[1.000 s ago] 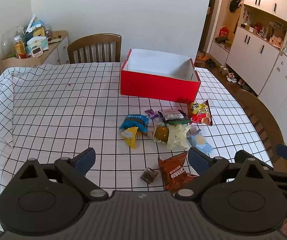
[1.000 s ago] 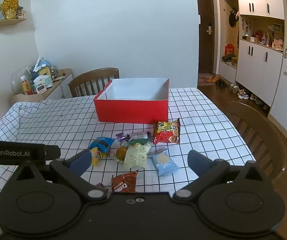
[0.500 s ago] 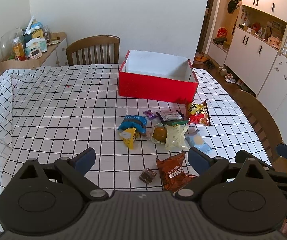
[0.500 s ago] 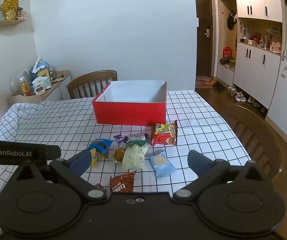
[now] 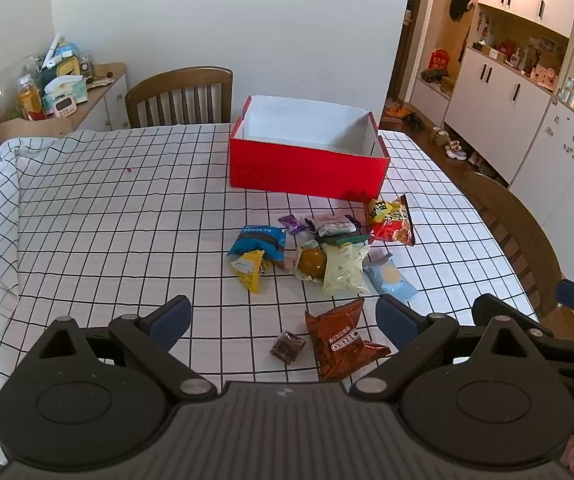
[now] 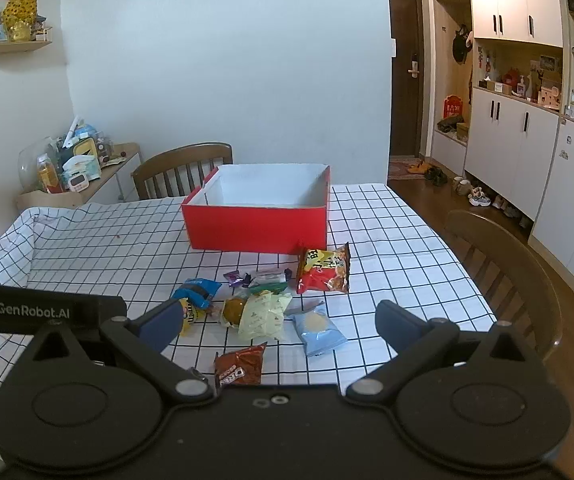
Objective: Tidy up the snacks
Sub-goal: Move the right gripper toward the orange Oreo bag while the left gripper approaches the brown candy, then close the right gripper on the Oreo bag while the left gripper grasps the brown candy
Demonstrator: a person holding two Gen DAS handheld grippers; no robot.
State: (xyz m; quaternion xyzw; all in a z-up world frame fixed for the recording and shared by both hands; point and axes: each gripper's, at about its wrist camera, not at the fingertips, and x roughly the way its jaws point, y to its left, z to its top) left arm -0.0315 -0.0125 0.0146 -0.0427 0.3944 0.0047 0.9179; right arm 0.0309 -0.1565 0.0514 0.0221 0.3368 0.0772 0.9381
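An empty red box [image 5: 307, 168] with a white inside stands on the checked tablecloth; it also shows in the right wrist view [image 6: 257, 226]. Several snack packets lie in front of it: a red chip bag [image 5: 391, 220], a blue bag [image 5: 259, 242], a pale yellow-green bag [image 5: 343, 268], a light blue packet [image 5: 391, 278], a brown Oreo bag [image 5: 339, 338] and a small dark sweet [image 5: 287, 346]. My left gripper [image 5: 283, 316] is open and empty above the near table edge. My right gripper [image 6: 275, 322] is open and empty, just right of the left one.
A wooden chair [image 5: 181, 96] stands behind the table, another chair [image 6: 503, 276] at its right side. A cluttered side cabinet [image 5: 59, 92] is at the back left. White cupboards [image 6: 527, 128] line the right wall.
Both grippers have drawn back and tilted up slightly, so the box and snacks sit a little lower in view. Nothing on the table has moved.
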